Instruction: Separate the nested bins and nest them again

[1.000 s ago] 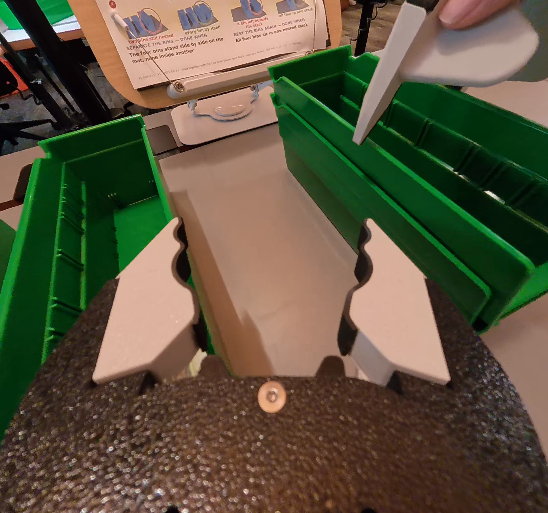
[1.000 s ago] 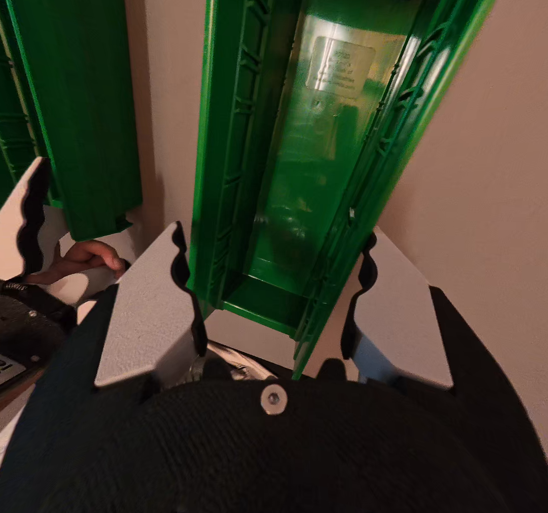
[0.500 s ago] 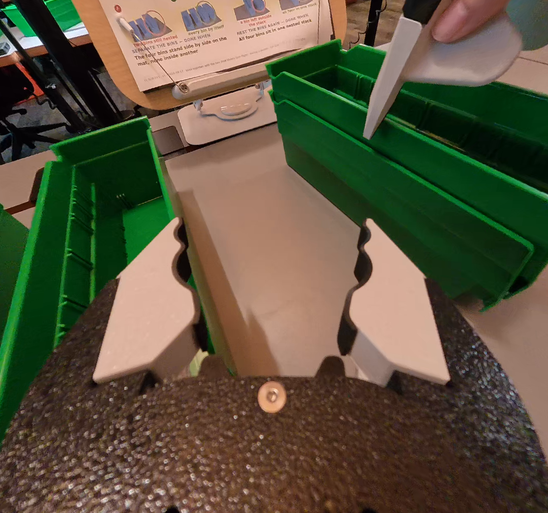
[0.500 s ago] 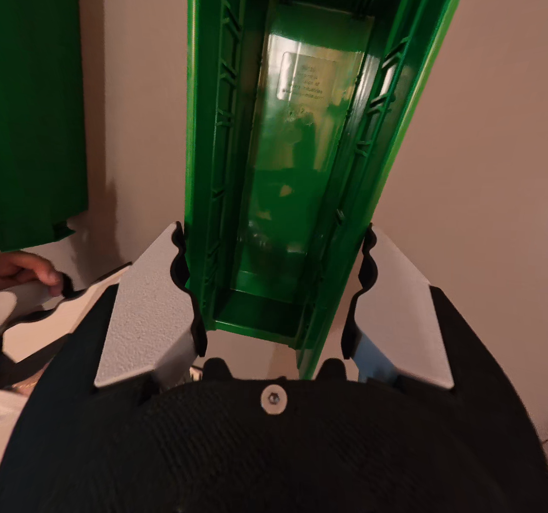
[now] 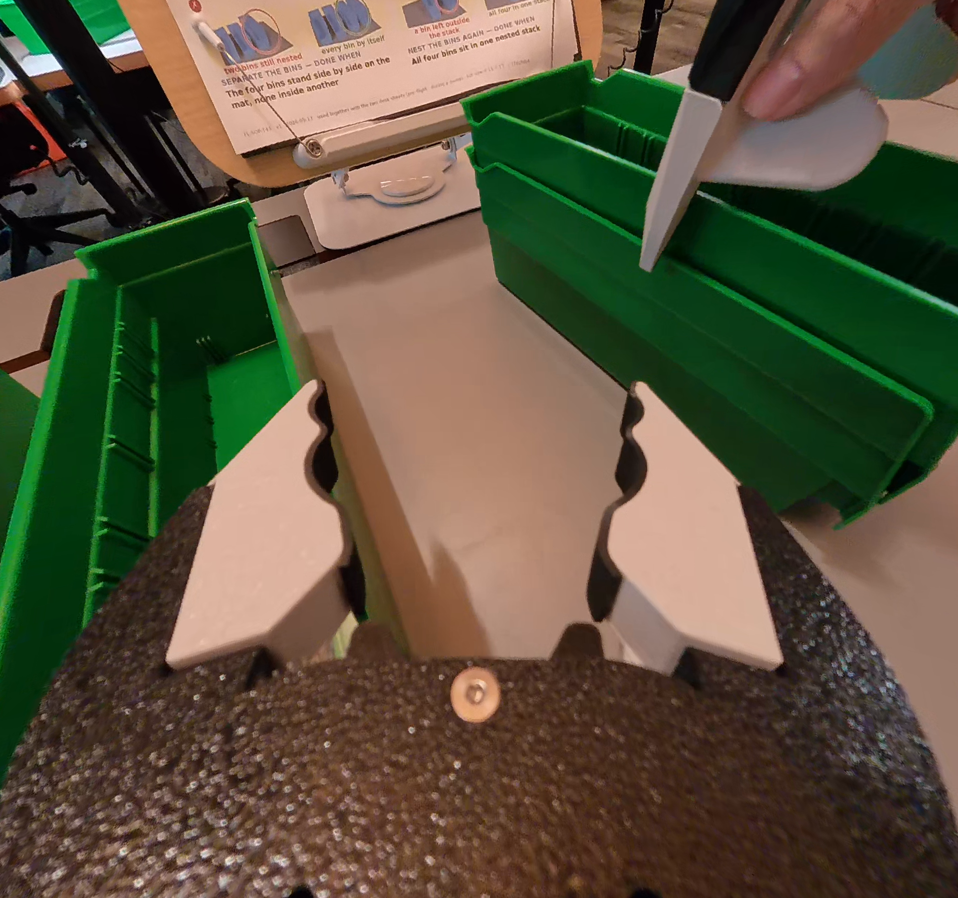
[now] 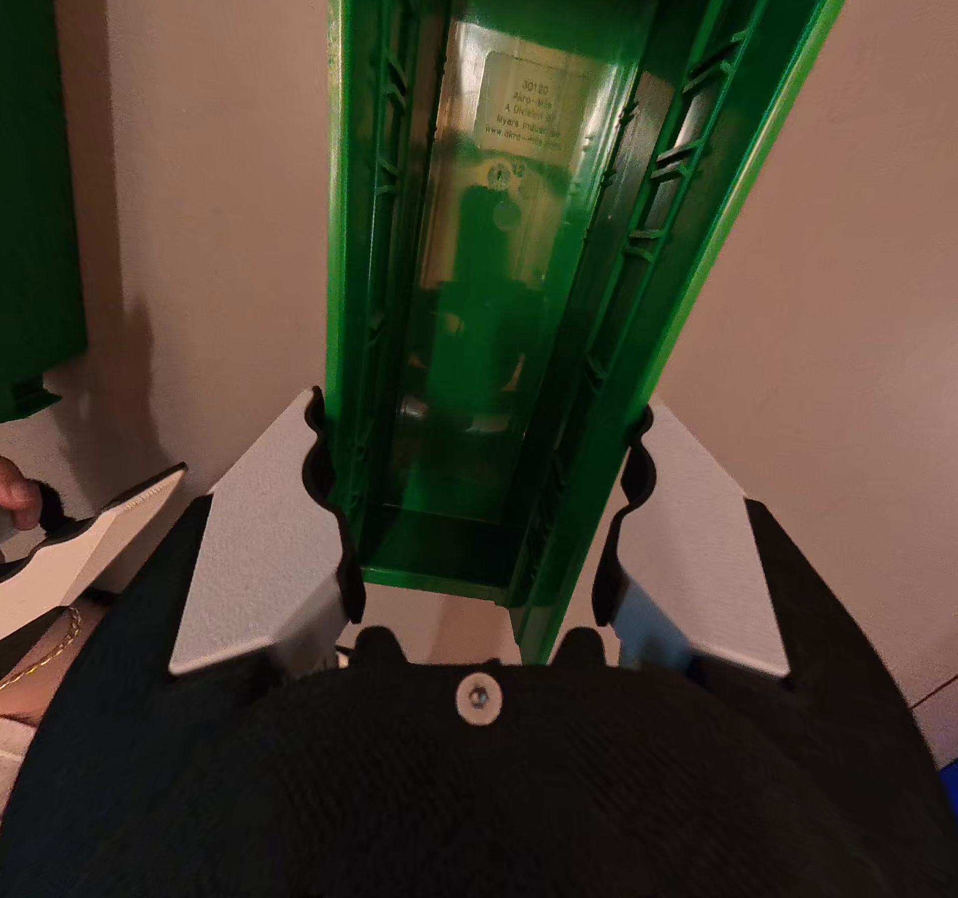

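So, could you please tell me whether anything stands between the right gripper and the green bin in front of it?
Nothing visible does. The right gripper is open, with the near end of the green bin between its fingers, one outside each long wall.

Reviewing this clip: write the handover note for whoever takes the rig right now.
Left gripper: open, empty, over the mat between a lone bin and the stack.
Right gripper: open, straddling the stack's top bin, pads at its walls.
Done: at least one bin stands alone.
Left: the stack holds at least two nested bins. Whether this is separating or re-nesting is unclear.
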Demonstrator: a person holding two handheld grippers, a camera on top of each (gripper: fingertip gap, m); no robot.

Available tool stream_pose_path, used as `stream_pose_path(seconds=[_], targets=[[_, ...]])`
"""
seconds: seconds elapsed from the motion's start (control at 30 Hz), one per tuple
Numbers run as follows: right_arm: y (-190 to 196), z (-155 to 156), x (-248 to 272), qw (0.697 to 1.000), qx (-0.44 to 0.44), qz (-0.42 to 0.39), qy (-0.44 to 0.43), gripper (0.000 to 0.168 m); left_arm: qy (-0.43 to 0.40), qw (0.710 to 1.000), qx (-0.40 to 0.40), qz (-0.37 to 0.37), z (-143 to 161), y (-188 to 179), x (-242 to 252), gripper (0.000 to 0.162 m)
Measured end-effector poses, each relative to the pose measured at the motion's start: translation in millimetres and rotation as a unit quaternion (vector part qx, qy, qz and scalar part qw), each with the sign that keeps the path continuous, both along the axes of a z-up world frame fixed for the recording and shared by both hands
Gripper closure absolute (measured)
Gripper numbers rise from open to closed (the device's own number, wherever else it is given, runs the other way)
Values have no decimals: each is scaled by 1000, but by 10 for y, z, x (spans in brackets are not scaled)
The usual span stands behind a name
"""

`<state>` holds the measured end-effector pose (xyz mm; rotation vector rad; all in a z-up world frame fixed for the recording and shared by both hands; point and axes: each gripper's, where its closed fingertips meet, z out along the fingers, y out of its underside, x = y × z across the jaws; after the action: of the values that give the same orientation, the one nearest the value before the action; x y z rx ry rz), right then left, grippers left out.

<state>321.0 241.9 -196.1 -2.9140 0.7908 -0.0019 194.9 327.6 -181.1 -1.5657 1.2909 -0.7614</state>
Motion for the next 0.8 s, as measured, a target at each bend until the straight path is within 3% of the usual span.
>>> stream_pose_path(seconds=[0.17, 0.27, 0.4, 0.5, 0.8], targets=[[-2, -14, 29, 1000, 7, 6, -7, 48, 9, 1000, 3, -2, -21, -13, -1, 54], [-19, 6, -5, 1000, -10, 13, -2, 58, 10, 1000, 7, -3, -10, -25, -5, 54], [59, 83, -57, 1000, 4, 15, -3, 52, 9, 1000, 12, -3, 12, -35, -3, 54], [-17, 21, -102, 999, -22, 33, 13, 57, 13, 1000, 18, 0, -10, -26, 4, 54], [-41, 157, -22, 999, 12, 21, 26, 64, 8, 1000, 29, -5, 84, -85, -11, 56]])
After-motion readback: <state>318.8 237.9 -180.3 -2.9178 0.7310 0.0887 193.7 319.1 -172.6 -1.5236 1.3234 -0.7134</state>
